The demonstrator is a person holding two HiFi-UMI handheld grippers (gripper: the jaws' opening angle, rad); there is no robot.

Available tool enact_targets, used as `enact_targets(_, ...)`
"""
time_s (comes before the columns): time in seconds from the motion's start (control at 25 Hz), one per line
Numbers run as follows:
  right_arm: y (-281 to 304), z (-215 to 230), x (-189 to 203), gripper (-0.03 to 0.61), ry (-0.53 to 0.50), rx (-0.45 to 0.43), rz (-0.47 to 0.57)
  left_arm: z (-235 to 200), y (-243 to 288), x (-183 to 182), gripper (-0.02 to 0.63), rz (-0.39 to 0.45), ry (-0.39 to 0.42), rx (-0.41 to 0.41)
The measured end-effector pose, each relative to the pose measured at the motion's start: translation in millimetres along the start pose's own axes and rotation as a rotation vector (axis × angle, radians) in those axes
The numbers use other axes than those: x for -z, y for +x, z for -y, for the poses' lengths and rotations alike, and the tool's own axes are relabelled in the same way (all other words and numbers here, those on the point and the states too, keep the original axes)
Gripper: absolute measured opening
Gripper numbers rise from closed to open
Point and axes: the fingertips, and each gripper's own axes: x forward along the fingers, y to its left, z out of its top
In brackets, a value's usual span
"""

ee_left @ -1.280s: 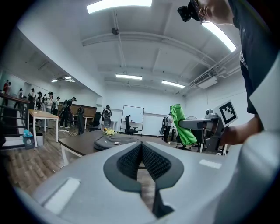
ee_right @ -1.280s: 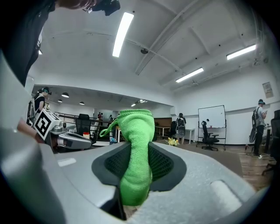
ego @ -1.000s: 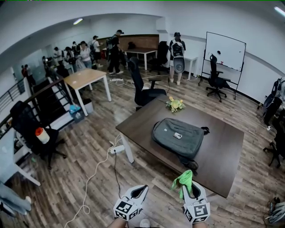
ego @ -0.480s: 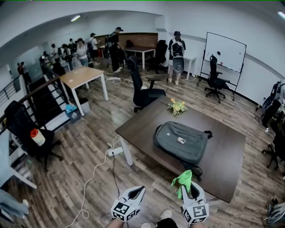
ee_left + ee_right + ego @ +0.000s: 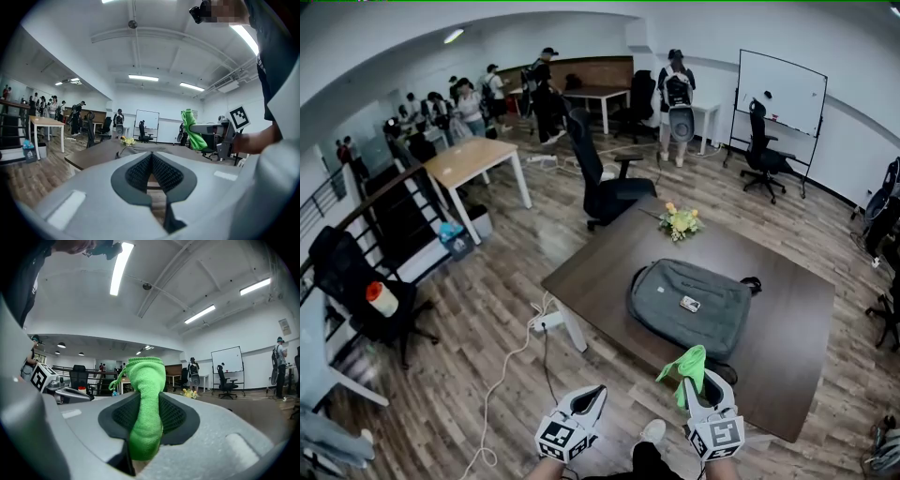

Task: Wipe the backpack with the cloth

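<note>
While the grey fabric backpack (image 5: 689,305) lies flat at the middle of the dark brown wooden table (image 5: 600,262), its zip side toward the table's near edge, the bright green microfibre cloth (image 5: 689,367) is held off it, just over that near edge. A small pale label sits on the backpack's top panel; its print is too small to read. The right gripper (image 5: 696,382) pinches the cloth, which stands up bunched between its jaws. The left gripper (image 5: 592,396) hangs off the table's near corner above the wood-plank floor, its jaws pressed together on nothing. Each gripper carries a cube with black-and-white square markers, the only bold print in sight.

The right gripper view shows the cloth (image 5: 144,404) filling the gap between the ribbed black pads, with a thin loop at its top that the head view cannot resolve. The left gripper view shows its own pads meeting in one line, and the cloth from the side, draped over the other gripper. There the backpack is only a low grey ridge on the table top.

A bunch of yellow flowers (image 5: 680,220) rests at the table's far edge, a black office chair (image 5: 605,187) just beyond, and a white board on wheels (image 5: 783,92) well behind the table by the wall.
</note>
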Motion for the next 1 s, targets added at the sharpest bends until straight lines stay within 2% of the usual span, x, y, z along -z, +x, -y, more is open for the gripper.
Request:
enact_targets(0.36, 73.6, 58.2, -5.0, 0.114, 0.009, -0.029, -0.027, -38.0, 90.6, -23.7, 0.018, -0.017, 0.004, -0.017)
enact_targets(0.64, 109.2, 110.2, 0.8, 0.114, 0.044, -0.019, -0.045, -43.5, 156.9, -36.5, 0.018, -0.049, 0.034, 0.000)
enact_targets(0.88, 130.7, 137.6, 8.1, 0.114, 0.055, -0.030, -0.053, -50.2, 195.1, -49.8, 0.018, -0.057, 0.039, -0.013)
enact_targets(1.0, 138.0, 144.0, 9.9, 0.114, 0.070, -0.029, -0.052, -48.8, 211.8, -58.3, 0.018, -0.060, 0.056, 0.009)
